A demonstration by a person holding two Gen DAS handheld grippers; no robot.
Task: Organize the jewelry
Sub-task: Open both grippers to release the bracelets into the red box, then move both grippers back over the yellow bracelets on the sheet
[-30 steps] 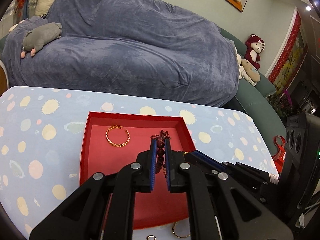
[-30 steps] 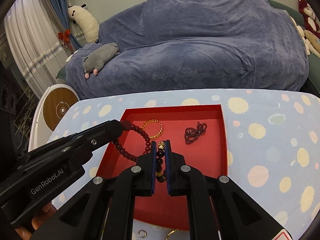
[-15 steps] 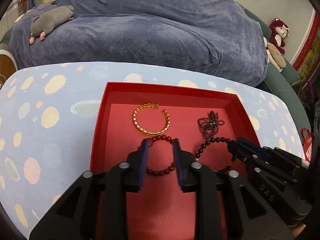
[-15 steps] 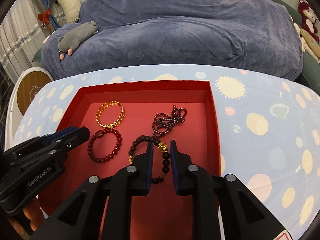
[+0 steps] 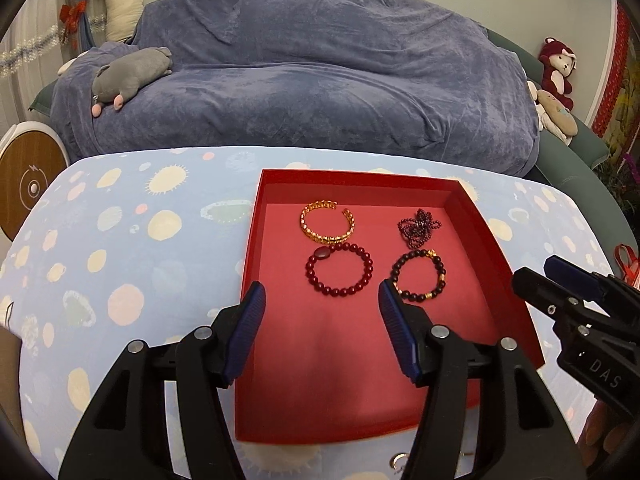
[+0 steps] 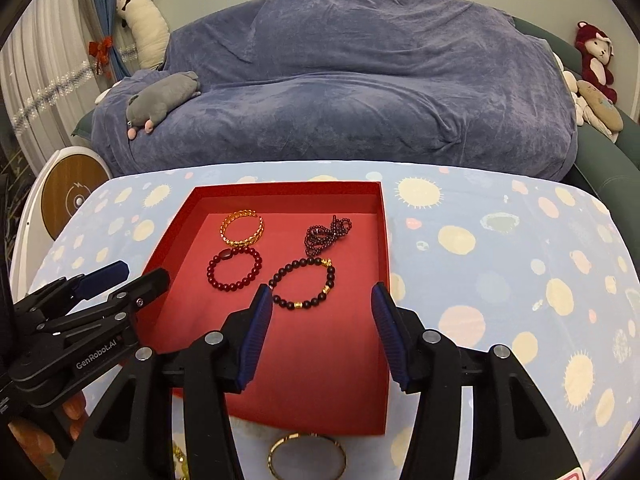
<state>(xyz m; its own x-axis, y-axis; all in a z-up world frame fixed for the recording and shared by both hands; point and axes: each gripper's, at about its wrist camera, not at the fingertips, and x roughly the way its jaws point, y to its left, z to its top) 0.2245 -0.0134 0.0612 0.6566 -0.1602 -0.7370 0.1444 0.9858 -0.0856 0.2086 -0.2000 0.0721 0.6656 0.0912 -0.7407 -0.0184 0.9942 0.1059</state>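
A red tray [image 5: 360, 424] [image 6: 382, 240] lies on the spotted tablecloth. In it lie a gold bangle [image 5: 327, 221] [image 6: 242, 227], a dark red bead bracelet [image 5: 339, 274] [image 6: 234, 269], a black bead bracelet with gold beads [image 5: 418, 281] [image 6: 304, 285] and a bunched purple bead chain [image 5: 418, 227] [image 6: 327, 233]. My left gripper [image 5: 322, 300] is open and empty above the tray's near half. My right gripper [image 6: 322, 300] is open and empty, just behind the black bracelet. Each gripper shows in the other's view, the right [image 5: 560, 280] and the left [image 6: 132, 276].
A gold ring bangle [image 6: 306, 456] and more gold jewelry [image 6: 180, 460] lie on the cloth in front of the tray; a small ring [image 5: 398, 461] too. Behind the table is a sofa under a blue cover [image 5: 320, 80] with plush toys. A round white device [image 5: 28, 184] stands at left.
Both grippers let go of their bracelets, opened wide and drew back. The dark red and black bracelets now lie flat in the tray.
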